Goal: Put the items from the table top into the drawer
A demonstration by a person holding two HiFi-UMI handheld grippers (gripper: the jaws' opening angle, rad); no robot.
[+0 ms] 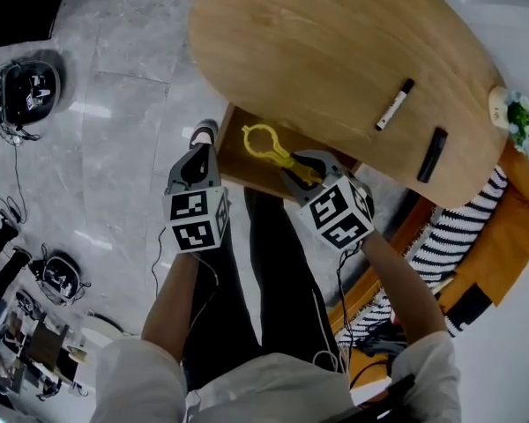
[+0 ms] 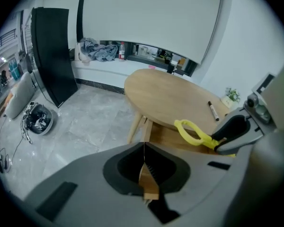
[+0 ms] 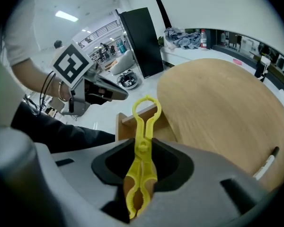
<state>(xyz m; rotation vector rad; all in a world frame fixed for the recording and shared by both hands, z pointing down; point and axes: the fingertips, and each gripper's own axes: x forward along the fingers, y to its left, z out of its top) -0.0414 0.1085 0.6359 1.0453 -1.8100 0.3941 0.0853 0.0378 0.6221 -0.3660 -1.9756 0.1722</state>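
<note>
One yellow clip [image 1: 264, 139] pinched in right gripper [image 1: 298, 176] over the drawer [image 1: 236, 164]; left gripper [image 1: 197, 152] has jaws pressed together.

No legible word, brand or number appears. The only signs are black-and-white square markers on the left cube [image 1: 197, 218] and, at its 3 o'clock, the right cube [image 1: 337, 211].

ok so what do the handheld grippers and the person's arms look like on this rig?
Both match: the left gripper and right gripper have smooth grey wedge-shaped bodies with black-lined hollows round the tongs. Each carries a white cube with black square markers. A thin black cable trails back along each forearm. The person wears white sleeves that leave the forearms bare.
</note>
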